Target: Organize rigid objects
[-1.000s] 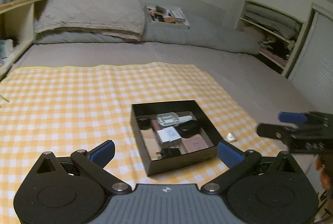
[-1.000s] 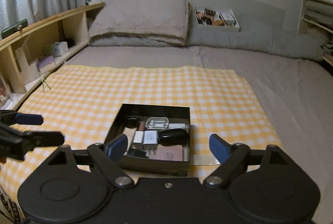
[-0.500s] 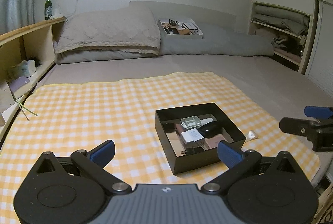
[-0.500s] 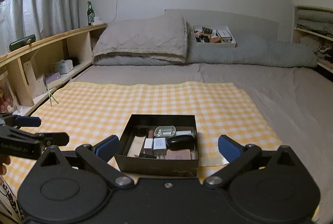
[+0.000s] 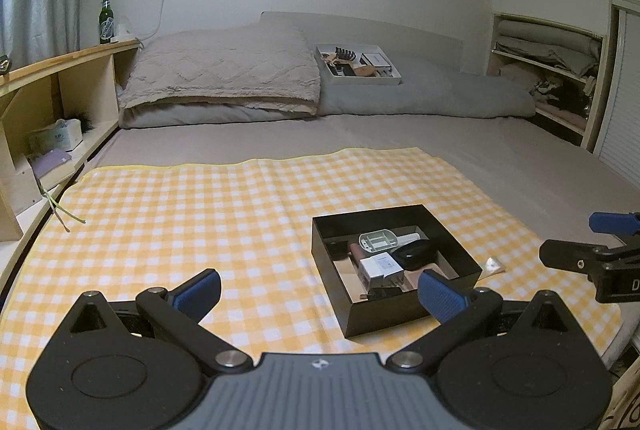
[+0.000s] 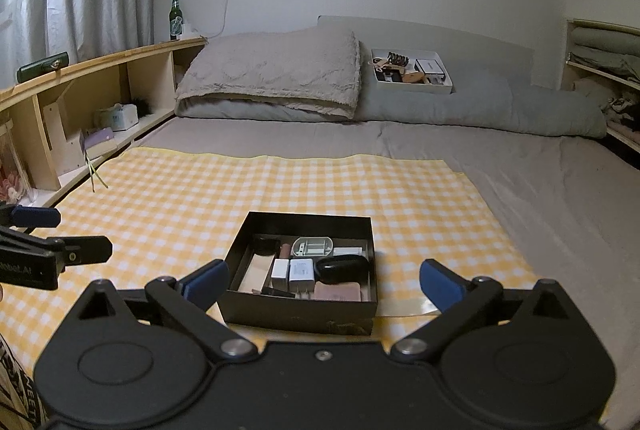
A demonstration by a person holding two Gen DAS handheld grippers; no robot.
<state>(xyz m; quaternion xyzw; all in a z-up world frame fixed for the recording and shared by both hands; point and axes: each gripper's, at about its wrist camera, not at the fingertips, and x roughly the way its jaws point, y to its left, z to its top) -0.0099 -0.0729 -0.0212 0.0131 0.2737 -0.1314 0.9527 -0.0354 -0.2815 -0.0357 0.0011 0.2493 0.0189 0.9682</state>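
Left wrist view: left hand-held gripper [image 5: 318, 292] spread wide, nothing between its blue pads [image 5: 198, 288], hovering over the yellow checked cloth [image 5: 200, 214] laid on the bed [image 5: 400, 134]. Black box [image 5: 394, 270] sits on the cloth, ahead and to the right. Inside, packed close: white charger [image 5: 380, 266], black oval case [image 5: 414, 256], grey-white plastic holder [image 5: 378, 241], a pinkish flat item, partly hidden.

Right wrist view: right hand-held gripper [image 6: 322, 284] also released, empty, with the black box [image 6: 300, 274] straight ahead between its pads [image 6: 440, 284]. Two white chargers [image 6: 294, 272] lie side by side, black oval case [image 6: 342, 268] just right of them, pinkish pad [image 6: 338, 291] at the near wall. Left hand-held gripper [image 6: 52, 242] shows at the left edge.

Background: pillow [image 6: 276, 74], white tray [image 6: 412, 70] of small items on the grey duvet, green bottle [image 6: 175, 17] on the wooden shelf.
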